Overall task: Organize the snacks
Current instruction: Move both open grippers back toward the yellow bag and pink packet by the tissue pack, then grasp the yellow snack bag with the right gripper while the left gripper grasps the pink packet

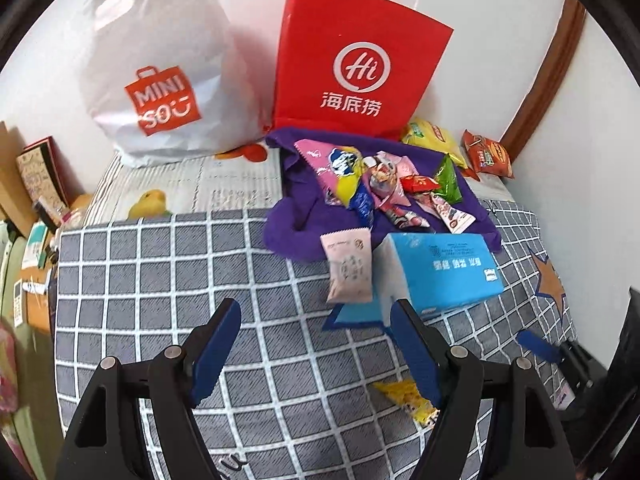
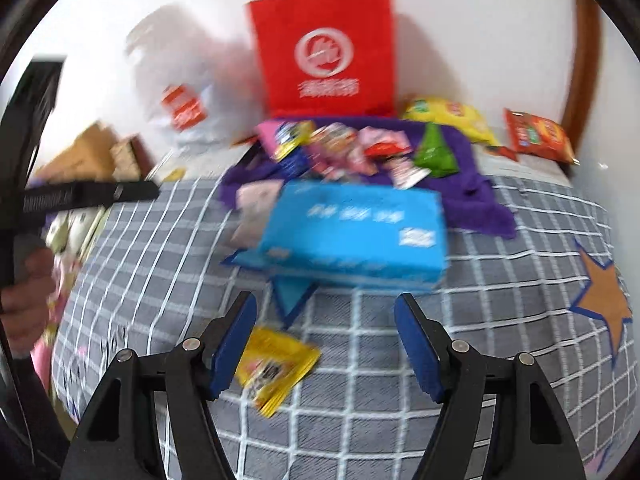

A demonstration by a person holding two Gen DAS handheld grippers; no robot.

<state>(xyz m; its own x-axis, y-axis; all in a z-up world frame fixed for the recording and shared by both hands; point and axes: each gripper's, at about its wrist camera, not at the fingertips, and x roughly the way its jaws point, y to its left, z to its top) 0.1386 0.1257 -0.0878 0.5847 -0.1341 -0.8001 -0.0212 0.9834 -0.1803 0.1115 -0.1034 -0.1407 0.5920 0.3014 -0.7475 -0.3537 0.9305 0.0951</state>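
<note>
Hovering over the checked bedspread (image 1: 160, 280), the left gripper (image 1: 316, 344) has its blue fingers spread wide with nothing between them, and the right gripper (image 2: 326, 340) is likewise spread and empty above the same cover. The snacks lie mostly in a heap on a purple cloth (image 1: 296, 216) near the wall, in front of a red paper bag (image 1: 360, 64) and a white plastic bag (image 1: 160, 60). A pale pink packet (image 1: 348, 268) rests just beside a blue box (image 1: 444, 268), and a small yellow packet (image 2: 276, 368) lies alone on the bedspread, close under the right gripper's left finger. A larger yellow bag (image 1: 432, 140) and an orange-red bag (image 1: 486, 156) sit by the wall to the right.

The sachets look light, thin and crinkly, so they would likely slip or fold if pinched at a corner; taking the yellow packet across its middle, or by a sealed edge, seems safest. The puffed bags probably hold crisps and would crush under a hard squeeze. The box appears stiff but wide, likely near the limit of the fingers' spread, so its narrow side is the better hold
</note>
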